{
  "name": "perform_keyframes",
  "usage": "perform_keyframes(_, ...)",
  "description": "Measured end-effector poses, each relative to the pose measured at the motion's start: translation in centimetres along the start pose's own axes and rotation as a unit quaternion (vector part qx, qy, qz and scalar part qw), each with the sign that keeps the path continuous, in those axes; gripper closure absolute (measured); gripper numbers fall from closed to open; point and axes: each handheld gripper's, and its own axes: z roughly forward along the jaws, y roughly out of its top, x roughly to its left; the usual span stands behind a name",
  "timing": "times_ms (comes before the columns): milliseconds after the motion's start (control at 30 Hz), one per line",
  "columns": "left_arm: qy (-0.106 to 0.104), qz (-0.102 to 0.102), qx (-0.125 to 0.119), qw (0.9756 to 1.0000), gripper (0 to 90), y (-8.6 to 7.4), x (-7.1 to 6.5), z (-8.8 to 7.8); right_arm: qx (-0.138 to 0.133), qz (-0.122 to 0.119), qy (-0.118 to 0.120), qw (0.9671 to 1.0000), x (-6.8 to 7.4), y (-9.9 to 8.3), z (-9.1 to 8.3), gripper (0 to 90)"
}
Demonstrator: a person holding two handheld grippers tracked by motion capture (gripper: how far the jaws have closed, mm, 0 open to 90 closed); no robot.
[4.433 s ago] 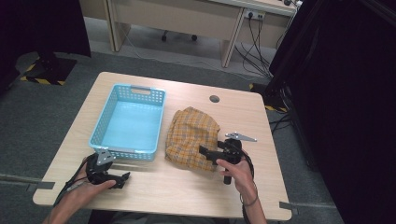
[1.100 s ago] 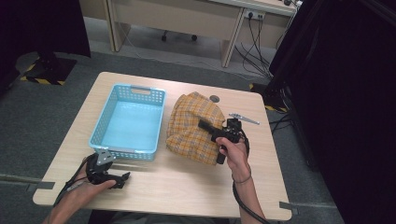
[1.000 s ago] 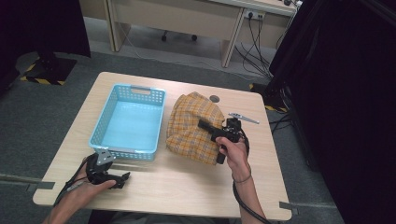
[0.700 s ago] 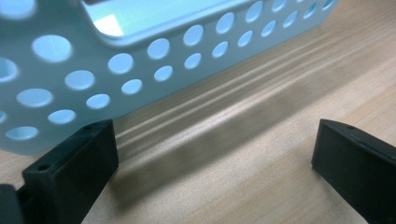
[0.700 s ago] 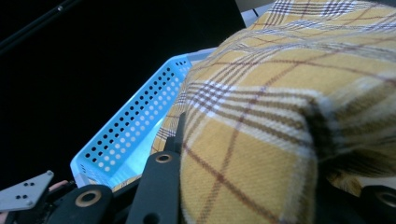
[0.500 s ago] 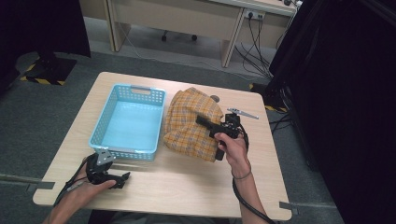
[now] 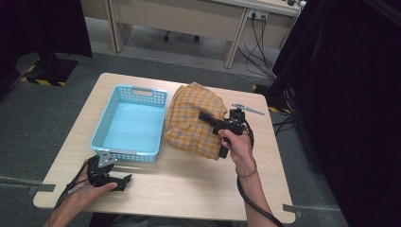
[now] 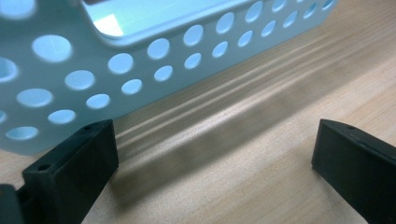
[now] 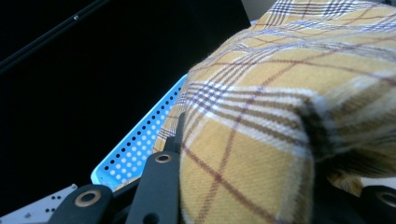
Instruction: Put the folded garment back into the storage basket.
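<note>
Evidently the plaid cloth (image 7: 194,120) was gripped by the right hand-held gripper (image 7: 204,115) on the table (image 7: 189,184) beside the blue basket (image 7: 130,153); the left hand-held gripper (image 7: 126,178) was held wide, idle; a lift over the basket rim seemed needed next.

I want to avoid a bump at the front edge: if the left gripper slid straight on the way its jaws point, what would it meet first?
Probably the blue basket: its perforated wall stands just beyond the open left gripper, with bare table between; exact depth is unclear.
</note>
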Motion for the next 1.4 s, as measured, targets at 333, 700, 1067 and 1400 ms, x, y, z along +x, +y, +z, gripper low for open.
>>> perform_keyframes(333, 0.0, 0.0, 0.0, 1.0, 0.0, 0.0, 0.0, 0.0, 0.003, -0.004, 0.012, 0.9999, 1.4, 1.0, 1.3, 71.7)
perform_keyframes(700, 0.0, 0.0, 0.001, 1.0, 0.0, 0.0, 0.0, 0.0, 0.006, -0.008, 0.019, 0.9998, 2.7, 1.9, 2.3, 71.6)
perform_keyframes(1067, 0.0, 0.0, 0.001, 1.0, 0.0, 0.0, 0.0, 0.0, 0.024, -0.019, 0.027, 0.9992, 5.0, 2.6, 5.2, 71.6)
perform_keyframes(1400, 0.0, 0.0, 0.001, 1.0, 0.0, 0.0, 0.0, 0.0, 0.041, -0.019, 0.043, 0.9981, 6.8, 2.5, 8.4, 71.5)
